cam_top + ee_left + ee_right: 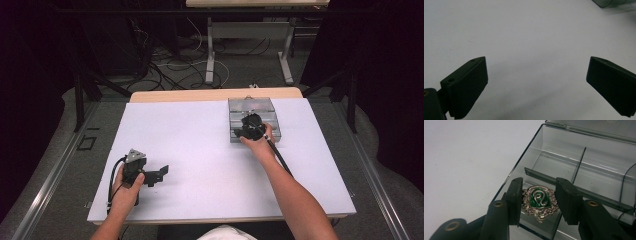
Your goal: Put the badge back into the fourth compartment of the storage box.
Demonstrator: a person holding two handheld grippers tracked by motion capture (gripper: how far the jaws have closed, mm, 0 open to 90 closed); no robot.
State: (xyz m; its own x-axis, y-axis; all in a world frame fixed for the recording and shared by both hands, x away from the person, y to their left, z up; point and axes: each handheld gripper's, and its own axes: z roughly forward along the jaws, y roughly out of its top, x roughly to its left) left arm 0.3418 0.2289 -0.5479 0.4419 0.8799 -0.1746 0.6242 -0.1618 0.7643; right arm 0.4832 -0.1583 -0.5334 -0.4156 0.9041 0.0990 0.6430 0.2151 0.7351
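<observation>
Table: white top, bare around work, wood edge at far side; dark room beyond, cables on floor.

Box: clear, lid open, dividers inside; sits far right, within my right reach.

My left claw: jaws wide, empty, parked low over near-left table, likely idle.

My right claw: in box compartment, jaws narrow, flanking badge. Contact: cannot tell.

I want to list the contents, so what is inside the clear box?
In the clear box, a silver and green badge lies in a near compartment, between the jaws of the right tool. The compartments behind it look empty. The jaws cover the parts nearest the camera.
</observation>
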